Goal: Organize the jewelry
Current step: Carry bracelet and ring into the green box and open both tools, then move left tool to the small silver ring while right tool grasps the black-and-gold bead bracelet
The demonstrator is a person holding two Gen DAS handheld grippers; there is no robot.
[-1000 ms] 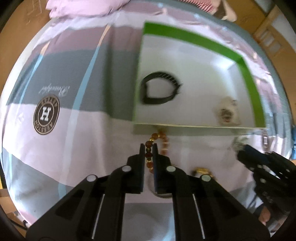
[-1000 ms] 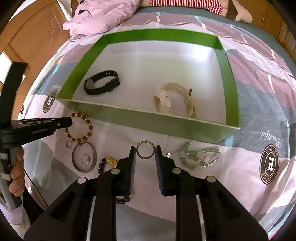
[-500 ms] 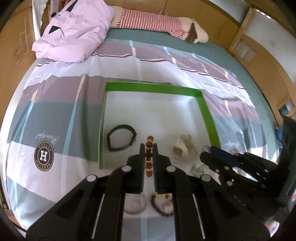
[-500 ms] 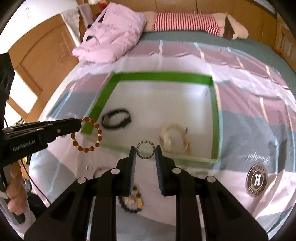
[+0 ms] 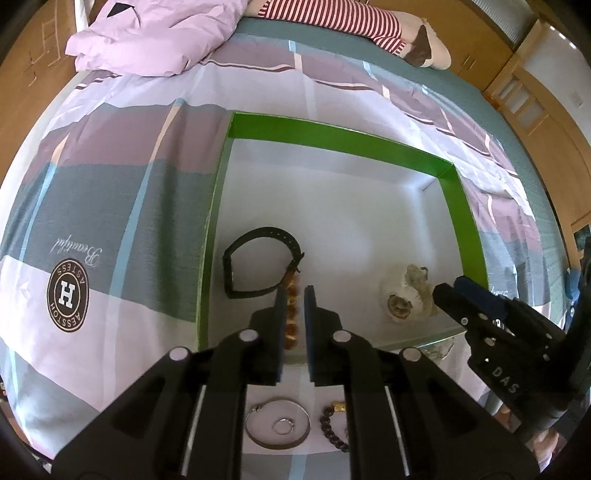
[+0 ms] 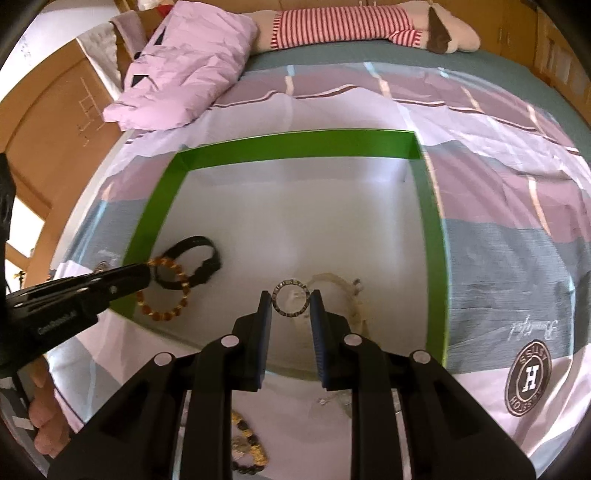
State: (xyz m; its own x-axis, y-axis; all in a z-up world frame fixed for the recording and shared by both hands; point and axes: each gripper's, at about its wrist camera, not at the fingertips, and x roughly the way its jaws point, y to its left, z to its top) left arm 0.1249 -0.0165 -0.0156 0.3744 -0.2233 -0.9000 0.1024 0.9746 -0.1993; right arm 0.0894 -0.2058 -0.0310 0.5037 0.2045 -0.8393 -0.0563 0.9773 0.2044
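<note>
Your left gripper (image 5: pixel 294 295) has its jaws closed down to a narrow slot on the amber beaded bracelet (image 5: pixel 291 308), which hangs over the near left part of the shallow green-walled box with a white floor (image 5: pixel 467 225). From the left wrist view you see that bracelet only edge-on, a thin column of beads between the pads; the right wrist view shows it as a full loop (image 6: pixel 165 288) dangling from the tip of the left gripper (image 6: pixel 142 275), over the box's near left corner and overlapping the black strap watch (image 6: pixel 194 264) lying on the box floor.

Your right gripper (image 6: pixel 290 308) pinches the thin silver ring-shaped bangle (image 6: pixel 290 298) across its width, jaws moderately apart, above the near middle of the box. The left view shows the right gripper (image 5: pixel 448 291) only from the side, and the bangle cannot be made out there.

Inside the box, right of the watch (image 5: pixel 258 262), lies the cream-coloured chunky bracelet (image 5: pixel 406 293), partly hidden behind the bangle in the right view (image 6: pixel 347 295).

Outside the box's near wall, on the striped pink and grey bedspread (image 5: pixel 110 206), the left view alone shows a wide silver bangle with a small ring inside it (image 5: pixel 277 427), while a dark beaded bracelet with gold charms (image 6: pixel 248 446) shows in both (image 5: pixel 334 424).

Beyond the box's far wall sit a crumpled pink quilt (image 6: pixel 188 74) and a striped plush toy (image 6: pixel 369 26).
</note>
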